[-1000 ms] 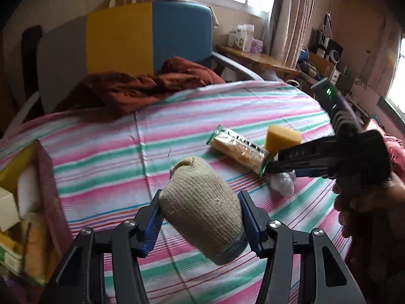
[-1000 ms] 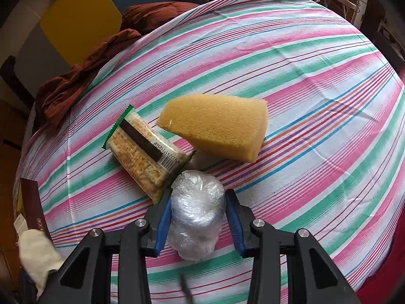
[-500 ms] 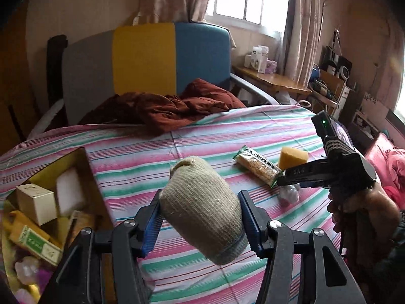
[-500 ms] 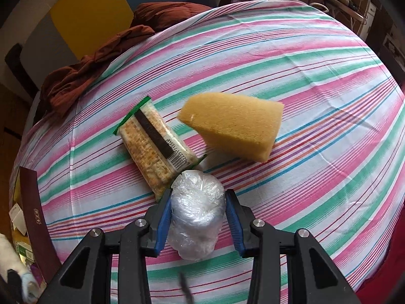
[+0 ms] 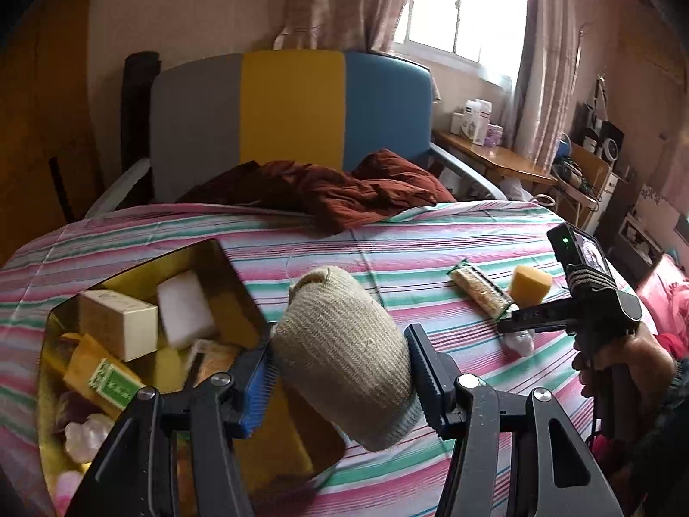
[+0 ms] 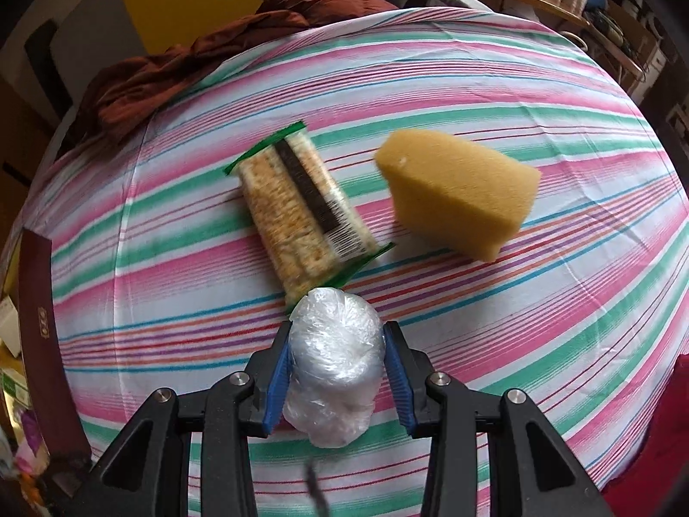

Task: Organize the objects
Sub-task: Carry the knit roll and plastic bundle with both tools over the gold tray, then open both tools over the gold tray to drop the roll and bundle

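A bed (image 5: 430,241) covered by a striped sheet fills both views, with a grey, yellow and blue headboard (image 5: 293,120) at 12 o'clock in the left wrist view. A crumpled dark red blanket (image 5: 344,189) is seen lying against the headboard.

An open box (image 5: 232,271) with a gold lining is shown at 9 o'clock in the left wrist view, resting on the bed; a white carton (image 5: 118,323), a white block (image 5: 185,308) and a yellow packet (image 5: 107,377) are contained in it.

A beige knitted pouch (image 5: 344,357) is gripped between the left tongs (image 5: 340,370), held above the bed just beside the box's near edge.

A yellow sponge (image 6: 460,198) is seen at 1 o'clock in the right wrist view, lying on the sheet. A cracker packet (image 6: 301,211) with green ends lies at 12 o'clock, apart from the sponge.

A clear plastic-wrapped bundle (image 6: 331,362) is clamped between the right tongs (image 6: 333,370), its far end just beside the packet's near end. Whether it touches the sheet cannot be told.

The right tongs (image 5: 516,327) are also seen at 3 o'clock in the left wrist view, held by a hand (image 5: 624,357).
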Demonstrator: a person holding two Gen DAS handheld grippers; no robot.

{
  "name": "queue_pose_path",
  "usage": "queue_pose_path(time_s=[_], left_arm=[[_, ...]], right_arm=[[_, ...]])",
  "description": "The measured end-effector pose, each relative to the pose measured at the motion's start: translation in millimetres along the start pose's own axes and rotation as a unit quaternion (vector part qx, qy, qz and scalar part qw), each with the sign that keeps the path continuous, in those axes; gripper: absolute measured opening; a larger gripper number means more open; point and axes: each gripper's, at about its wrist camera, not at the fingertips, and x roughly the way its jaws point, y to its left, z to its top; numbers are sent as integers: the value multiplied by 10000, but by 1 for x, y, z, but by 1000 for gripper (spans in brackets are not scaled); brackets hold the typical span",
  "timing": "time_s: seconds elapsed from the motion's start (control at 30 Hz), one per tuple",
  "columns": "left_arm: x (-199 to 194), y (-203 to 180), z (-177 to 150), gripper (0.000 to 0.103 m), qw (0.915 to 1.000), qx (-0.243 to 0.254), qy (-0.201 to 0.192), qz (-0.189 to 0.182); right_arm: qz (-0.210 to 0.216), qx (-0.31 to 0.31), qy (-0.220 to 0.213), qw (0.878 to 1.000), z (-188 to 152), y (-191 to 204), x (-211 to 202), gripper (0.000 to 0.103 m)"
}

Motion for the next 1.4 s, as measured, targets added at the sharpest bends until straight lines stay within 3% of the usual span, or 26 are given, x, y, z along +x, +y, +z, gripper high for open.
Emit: queue_pose_path(time_s=[0.27,0.53,0.77,0.93,1.17,1.4], left_arm=[[-4,32,-13,58,9994,-283,127,173],[-13,67,-27,58,9973,-599,201,385],[-29,109,-43,58,9922,-1022,236,678],[-56,144,-54,58,9870,-1335,93,894],[-70,174,-66,59,9786,-1759,38,1067],[-59,163,-63,58,9828,-1683,55,757]], right_arm=[[181,-322,102,9993,-19,21,-5,40],[1179,-755,-34,9901,-47,66,-28,40],[1945,-1465,-327,9694,-76,141,-61,40],[2376,-2048,-621,9475,-92,191,-87,40],[2577,-2484,-789,9304,-107,237,-96,40],[2424,-2624,-778,9308,-111,252,-86,41]])
